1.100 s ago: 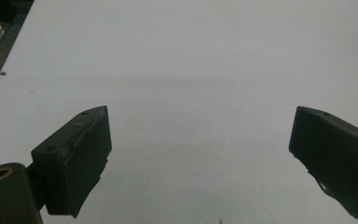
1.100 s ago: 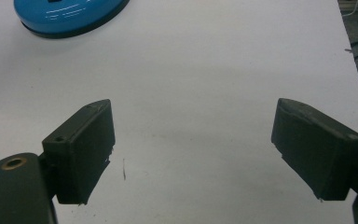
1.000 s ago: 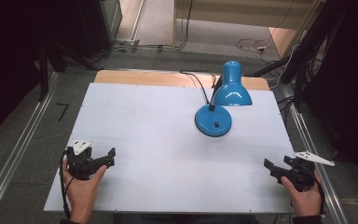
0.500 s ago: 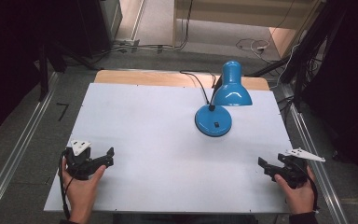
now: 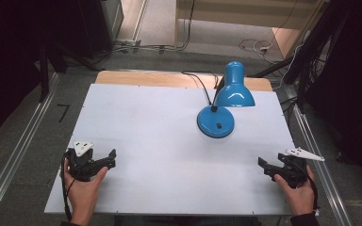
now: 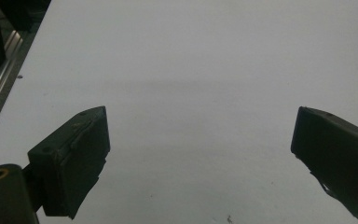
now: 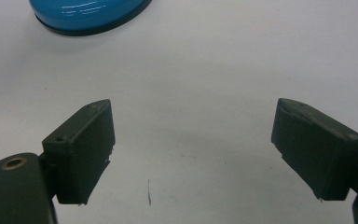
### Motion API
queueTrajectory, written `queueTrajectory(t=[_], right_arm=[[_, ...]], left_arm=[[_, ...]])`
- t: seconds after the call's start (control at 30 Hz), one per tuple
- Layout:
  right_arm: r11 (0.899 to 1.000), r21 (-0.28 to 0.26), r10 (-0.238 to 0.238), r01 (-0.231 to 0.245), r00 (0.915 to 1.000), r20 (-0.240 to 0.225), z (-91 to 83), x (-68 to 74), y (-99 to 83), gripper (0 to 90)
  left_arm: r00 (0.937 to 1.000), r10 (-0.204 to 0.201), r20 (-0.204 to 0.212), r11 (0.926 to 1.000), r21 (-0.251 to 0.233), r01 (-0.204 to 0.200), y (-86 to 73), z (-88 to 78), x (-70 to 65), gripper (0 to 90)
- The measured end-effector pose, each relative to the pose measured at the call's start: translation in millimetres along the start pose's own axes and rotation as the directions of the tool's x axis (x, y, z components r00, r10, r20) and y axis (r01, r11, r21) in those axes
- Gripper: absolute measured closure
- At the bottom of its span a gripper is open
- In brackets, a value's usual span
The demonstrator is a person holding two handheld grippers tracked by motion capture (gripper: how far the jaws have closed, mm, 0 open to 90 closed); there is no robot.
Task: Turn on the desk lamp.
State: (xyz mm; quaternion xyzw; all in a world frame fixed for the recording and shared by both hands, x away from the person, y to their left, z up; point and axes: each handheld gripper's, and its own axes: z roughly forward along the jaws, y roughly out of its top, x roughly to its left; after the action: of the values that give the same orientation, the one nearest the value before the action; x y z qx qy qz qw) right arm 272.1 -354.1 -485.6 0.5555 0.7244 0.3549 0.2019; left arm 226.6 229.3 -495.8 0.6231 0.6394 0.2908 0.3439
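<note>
- Both tongs are held low over the white tabletop [image 5: 169, 141], the left tongs [image 5: 109, 159] near its front left corner, the right tongs [image 5: 264, 165] near its front right.
- Jaws of each are spread wide, with nothing gripped.
- A blue desk lamp [image 5: 219, 113] is seen standing towards the far right, well apart from the left tongs and nearer the right tongs, whose view catches the lamp base [image 7: 88, 14] ahead.

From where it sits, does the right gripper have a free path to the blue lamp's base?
Probably yes: the right gripper is open, and bare table lies between it and the lamp base.
</note>
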Motion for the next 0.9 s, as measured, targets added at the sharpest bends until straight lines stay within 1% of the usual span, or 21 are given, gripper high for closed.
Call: queueTrajectory(t=[0.07, 0.27, 0.4, 0.9], right_arm=[[1.0, -0.001, 0.005, -0.005, 1.0, -0.003, 0.1, 1.3, 0.5, 12.2], [1.0, -0.003, -0.002, 0.002, 1.0, -0.006, 1.4, 3.4, 2.4, 12.2], [1.0, -0.003, 0.003, -0.003, 0.9999, -0.011, 2.1, 5.3, 4.0, 12.1], [1.0, -0.017, -0.012, 0.012, 0.9996, -0.024, 7.5, 13.3, 12.2, 12.2]], left_arm=[[1.0, 0.001, 0.0, 1.0, 0.0, -0.001, 0.2, -0.4, 0.4, 5.4], [1.0, 0.0, -0.001, 1.0, -0.001, 0.0, -0.1, 0.2, 0.0, 5.5], [1.0, 0.001, 0.0, 1.0, -0.002, -0.001, 0.0, -0.3, 0.2, 5.4], [1.0, 0.001, -0.005, 0.9999, -0.012, -0.001, 0.2, -0.4, -0.7, 5.5]])
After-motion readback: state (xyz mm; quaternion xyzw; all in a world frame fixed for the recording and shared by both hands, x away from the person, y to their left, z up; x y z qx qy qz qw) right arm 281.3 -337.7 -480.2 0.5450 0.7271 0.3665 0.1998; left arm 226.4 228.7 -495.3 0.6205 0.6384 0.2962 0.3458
